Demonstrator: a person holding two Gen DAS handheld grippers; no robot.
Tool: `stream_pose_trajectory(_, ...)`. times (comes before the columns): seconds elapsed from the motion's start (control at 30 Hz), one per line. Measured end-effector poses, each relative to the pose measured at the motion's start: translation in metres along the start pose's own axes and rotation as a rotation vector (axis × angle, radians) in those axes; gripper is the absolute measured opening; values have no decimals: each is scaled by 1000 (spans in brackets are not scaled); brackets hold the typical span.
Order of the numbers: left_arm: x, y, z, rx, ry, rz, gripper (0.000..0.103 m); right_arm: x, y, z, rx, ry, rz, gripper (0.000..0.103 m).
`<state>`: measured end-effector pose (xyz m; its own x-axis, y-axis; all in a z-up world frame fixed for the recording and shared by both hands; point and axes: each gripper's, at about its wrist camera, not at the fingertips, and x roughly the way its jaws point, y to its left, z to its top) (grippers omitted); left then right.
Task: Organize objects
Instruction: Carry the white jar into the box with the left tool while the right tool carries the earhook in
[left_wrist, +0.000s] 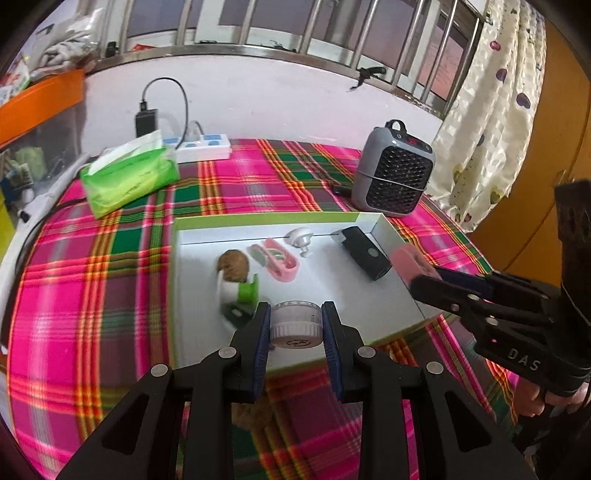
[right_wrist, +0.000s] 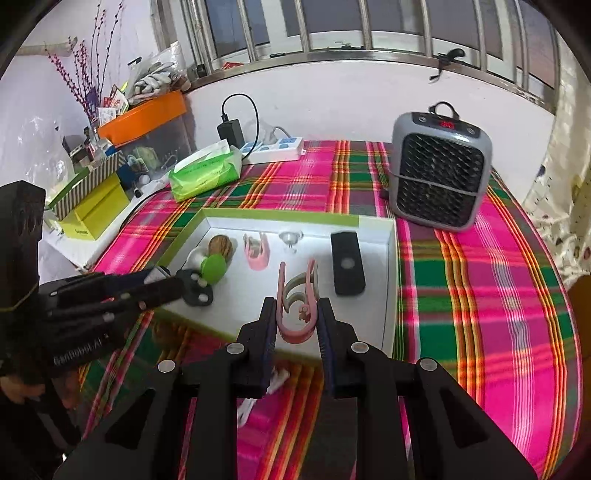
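Note:
A shallow white box with a green rim (left_wrist: 258, 220) (right_wrist: 280, 218) lies on the plaid cloth. It holds a walnut (left_wrist: 233, 264), a small pink clip (left_wrist: 275, 258), a white suction hook (left_wrist: 301, 238), a black rectangular device (left_wrist: 364, 254), a green-and-white piece (left_wrist: 243, 291) and a black clip (left_wrist: 236, 314). My left gripper (left_wrist: 295, 314) is shut on a round white cap (left_wrist: 295, 326) above the box's near edge. My right gripper (right_wrist: 297, 310) is shut on a large pink clip (right_wrist: 295, 295), also over the near edge. Each gripper shows at the side of the other's view.
A grey fan heater (left_wrist: 393, 170) stands behind the box at the right. A green tissue pack (left_wrist: 129, 173) and a white power strip (left_wrist: 201, 146) lie at the back left. Another walnut (left_wrist: 255, 413) lies on the cloth under my left gripper. Cluttered boxes (right_wrist: 92, 206) line the left.

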<state>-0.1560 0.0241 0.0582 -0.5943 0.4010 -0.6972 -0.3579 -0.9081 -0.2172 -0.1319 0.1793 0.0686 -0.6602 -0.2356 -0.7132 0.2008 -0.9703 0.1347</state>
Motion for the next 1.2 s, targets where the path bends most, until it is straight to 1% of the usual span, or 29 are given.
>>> stream_pose_trajectory(0.3, 30, -4, 10, 19, 38, 4, 25, 39, -5, 23, -30, 51, 6, 23)
stream_pose_trajectory(0.6, 54, -1, 12, 33, 75, 35, 25, 69, -7, 32, -33, 107, 28, 23)
stream_pose_trajectory(0.97, 66, 6, 12, 37, 91, 61, 25, 94, -9, 38, -46, 152, 20, 23)
stream_pose_trajectory(1.2, 67, 5, 13, 43, 94, 69, 25, 99, -9, 36, -46, 152, 8, 23)
